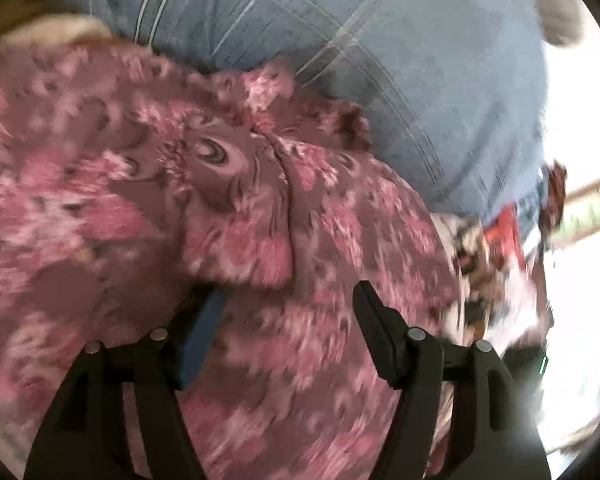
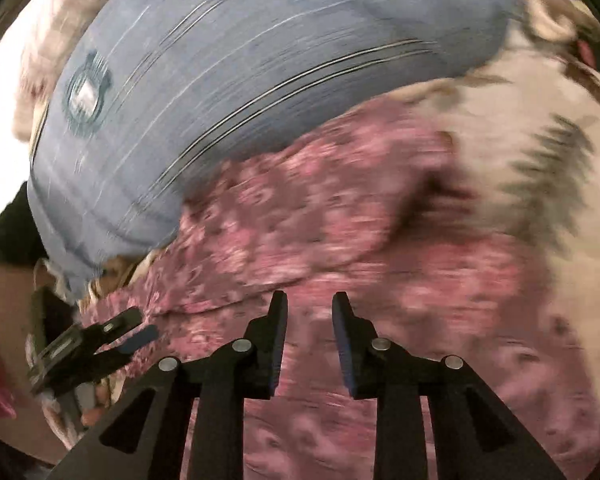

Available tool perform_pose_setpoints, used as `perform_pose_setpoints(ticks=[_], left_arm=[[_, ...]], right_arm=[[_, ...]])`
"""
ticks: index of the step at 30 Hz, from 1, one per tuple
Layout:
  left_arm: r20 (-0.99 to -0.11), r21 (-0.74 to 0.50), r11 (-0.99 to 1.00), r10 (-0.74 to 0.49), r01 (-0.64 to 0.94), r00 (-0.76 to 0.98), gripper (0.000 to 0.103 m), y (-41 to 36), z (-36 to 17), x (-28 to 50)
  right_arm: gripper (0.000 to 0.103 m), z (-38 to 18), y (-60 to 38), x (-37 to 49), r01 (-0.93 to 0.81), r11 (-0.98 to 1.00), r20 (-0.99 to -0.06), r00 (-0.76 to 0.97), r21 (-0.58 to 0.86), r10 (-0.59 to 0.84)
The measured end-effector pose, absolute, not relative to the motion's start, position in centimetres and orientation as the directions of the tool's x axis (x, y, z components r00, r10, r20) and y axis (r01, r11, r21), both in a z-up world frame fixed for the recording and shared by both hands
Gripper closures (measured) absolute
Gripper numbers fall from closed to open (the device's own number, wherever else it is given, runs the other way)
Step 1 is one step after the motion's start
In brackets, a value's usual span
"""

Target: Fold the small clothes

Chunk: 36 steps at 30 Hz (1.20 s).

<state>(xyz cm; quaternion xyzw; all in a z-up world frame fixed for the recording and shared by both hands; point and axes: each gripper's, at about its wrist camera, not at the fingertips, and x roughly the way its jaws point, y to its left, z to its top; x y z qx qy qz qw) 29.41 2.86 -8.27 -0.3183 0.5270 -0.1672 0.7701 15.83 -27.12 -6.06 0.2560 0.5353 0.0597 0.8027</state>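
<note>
**Both tools over pink floral garment, frames blurred**

Left tool, left wrist view: jaws stand wide apart. Pink floral garment fills the space between and ahead of them; a fold of it drapes over the left finger, hiding that tip, so whether the cloth is gripped cannot be told. The right finger shows clear above the fabric. Beyond the garment lies a blue plaid garment, touching its far edge. To the right, a patterned cloth with red and dark patches, heavily blurred. Bright white area at far right, washed out.

Right tool, right wrist view: jaws stand at a narrow gap with nothing between the fingertips; pink floral garment lies directly below and ahead. Blue plaid garment, bearing a round crest, lies beyond it and overlaps its far edge. Cream cloth with dark leaf print sits to the right, next to the pink garment. Left tool appears at lower left, fingers spread at the pink garment's edge. Motion blur throughout.
</note>
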Motion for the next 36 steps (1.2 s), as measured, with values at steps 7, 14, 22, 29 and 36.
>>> perform_pose_setpoints(ticks=[7, 14, 22, 29, 36], left_arm=[[-0.608, -0.732, 0.672, -0.570, -0.113, 0.552, 0.097, 5.9, -4.4, 29.1], [-0.644, -0.692, 0.707, -0.515, -0.146, 0.565, 0.096, 8.1, -3.6, 27.4], [-0.722, -0.623, 0.759, -0.465, -0.189, 0.512, 0.093, 8.1, -6.6, 27.7], [-0.717, -0.622, 0.763, -0.466, -0.176, 0.518, 0.090, 10.1, -5.5, 24.3], [-0.723, -0.585, 0.791, -0.407, -0.180, 0.557, 0.076, 9.8, -3.9, 25.8]], right_arm=[[0.065, -6.7, -30.6, 15.1, 0.248, 0.783, -0.777, 0.473, 0.570, 0.416], [0.059, -9.5, -31.0, 17.2, 0.282, 0.651, -0.691, 0.483, 0.705, 0.539], [0.099, -7.5, -31.6, 19.6, 0.341, 0.704, -0.724, 0.591, 0.624, 0.355], [0.092, -8.3, -32.2, 17.3, 0.365, 0.749, -0.790, 0.515, 0.553, 0.332], [0.089, -5.6, -26.1, 18.1, 0.180, 0.819, -0.751, 0.539, 0.545, 0.382]])
